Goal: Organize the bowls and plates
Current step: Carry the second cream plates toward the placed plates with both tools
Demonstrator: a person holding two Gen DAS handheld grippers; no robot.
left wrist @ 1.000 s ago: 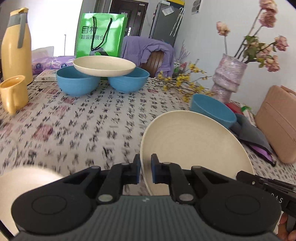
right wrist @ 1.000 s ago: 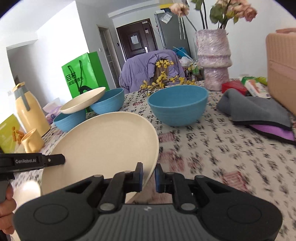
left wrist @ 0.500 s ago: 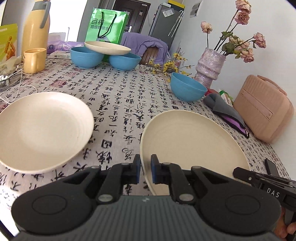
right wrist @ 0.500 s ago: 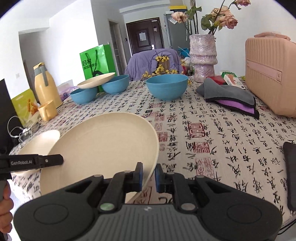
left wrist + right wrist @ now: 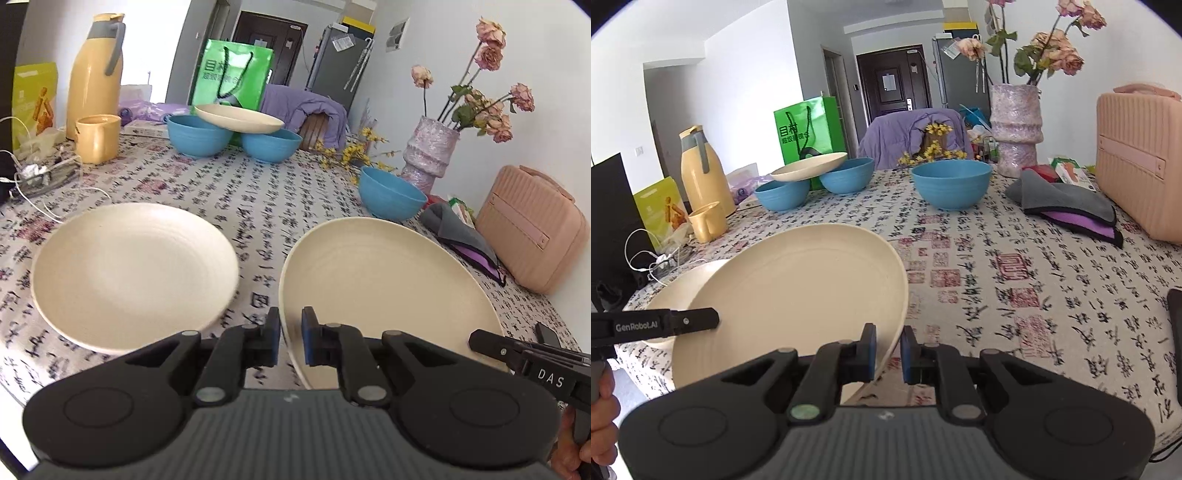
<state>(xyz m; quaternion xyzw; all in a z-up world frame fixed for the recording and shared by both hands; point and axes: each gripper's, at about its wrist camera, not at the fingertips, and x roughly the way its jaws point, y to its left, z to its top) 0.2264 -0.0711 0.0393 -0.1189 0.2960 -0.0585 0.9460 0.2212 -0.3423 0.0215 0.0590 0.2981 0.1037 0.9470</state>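
Both tools grip the same cream plate, one on each side of its near rim. The left tool [image 5: 289, 338] is clamped on the held plate [image 5: 384, 288] at its left edge, and the right tool [image 5: 887, 347] is clamped on the plate's right edge, so it hangs tilted between them above the tabletop [image 5: 1015, 266]. Just to the left, flat on the cloth, lies a second plate [image 5: 133, 269]; from the right-hand view the carried one already overlaps its edge (whether they touch I cannot tell). I would say the next step is to lower it onto that plate to start a stack.

Little is sorted so far. Further back a lone blue bowl [image 5: 951, 182] stands by itself near the vase [image 5: 1015, 133], well apart from the others. At the far end two blue bowls [image 5: 199, 134] sit side by side with a third plate [image 5: 238, 118] bridging their rims. That plate and all three bowls look still to be gathered.
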